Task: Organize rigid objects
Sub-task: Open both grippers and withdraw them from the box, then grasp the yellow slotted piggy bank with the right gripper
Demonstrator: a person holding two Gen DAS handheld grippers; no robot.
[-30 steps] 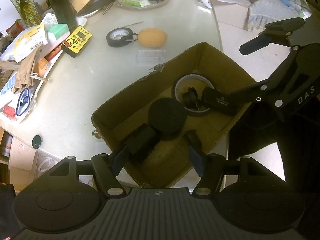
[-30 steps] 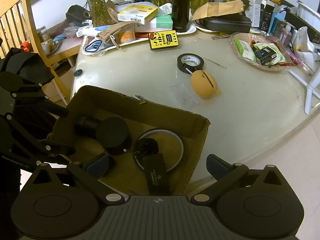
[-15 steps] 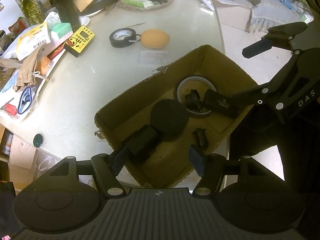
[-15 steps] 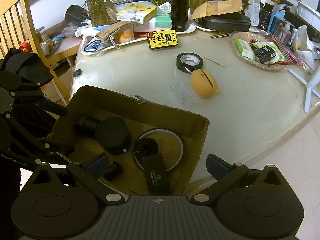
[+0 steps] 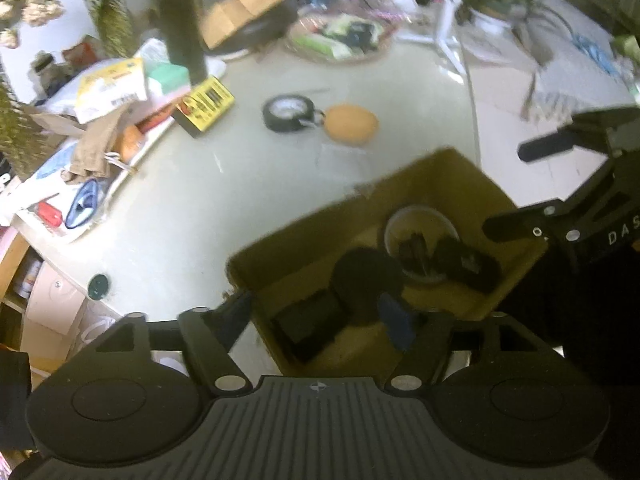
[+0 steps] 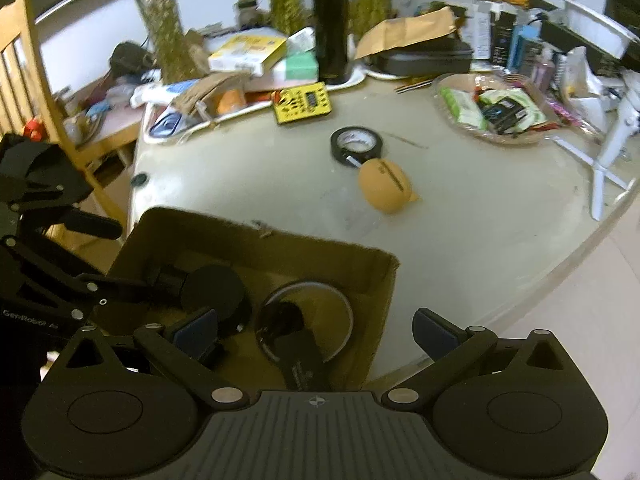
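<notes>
An open cardboard box (image 5: 440, 168) stands at the table's near edge. It holds a black round lid (image 5: 366, 276), a white-rimmed ring (image 5: 420, 216) with dark parts inside, and a black block (image 5: 308, 328). My left gripper (image 5: 316, 316) hovers over the box's near corner. Its jaws are opening and the pads touch nothing. My right gripper (image 6: 316, 332) hangs open over the other side of the box (image 6: 256, 236), also holding nothing. On the table beyond lie a black tape roll (image 6: 356, 144), an orange egg-shaped pouch (image 6: 386, 186) and a yellow meter (image 6: 304, 102).
A tall black bottle (image 6: 330, 20), trays of packets, papers and vases crowd the far side of the table (image 6: 480, 220). A wooden chair (image 6: 28, 80) stands at the left. A white stand (image 6: 612, 148) sits at the right edge.
A small black piece left my left gripper's right finger and dropped into the box. The left jaws then spread wider. Both views tipped up a little.
</notes>
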